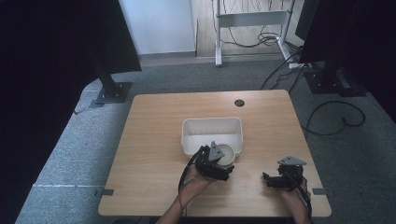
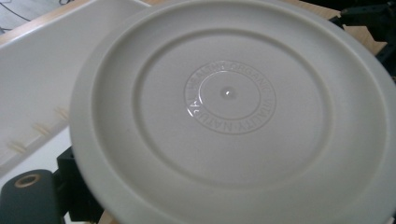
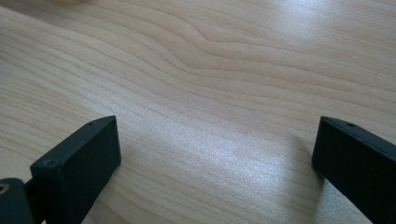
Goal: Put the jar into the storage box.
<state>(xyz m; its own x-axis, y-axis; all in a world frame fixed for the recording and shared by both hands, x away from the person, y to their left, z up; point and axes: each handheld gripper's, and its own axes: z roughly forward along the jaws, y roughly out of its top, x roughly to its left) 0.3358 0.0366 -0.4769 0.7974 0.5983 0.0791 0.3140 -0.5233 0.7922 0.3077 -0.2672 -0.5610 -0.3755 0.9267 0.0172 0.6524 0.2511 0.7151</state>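
Note:
A cream round plate (image 1: 227,154) hangs tilted over the front right corner of the white bin (image 1: 212,125). My left gripper (image 1: 218,164) is shut on the plate's near rim. In the left gripper view the plate's underside (image 2: 233,116) faces the camera with a ring of embossed letters, and one black jaw shows behind its lower left edge. The bin's wall (image 2: 37,65) lies to the left of the plate. My right gripper (image 1: 270,180) rests low over the table's front right part. Its jaws (image 3: 215,154) stand wide open over bare wood with nothing between them.
The wooden table (image 1: 154,140) has a round cable hole (image 1: 239,102) at its far edge. Black stand bases (image 1: 112,92) sit on the grey carpet beyond the table's left corner. Loose cables (image 1: 336,116) lie on the floor at the right.

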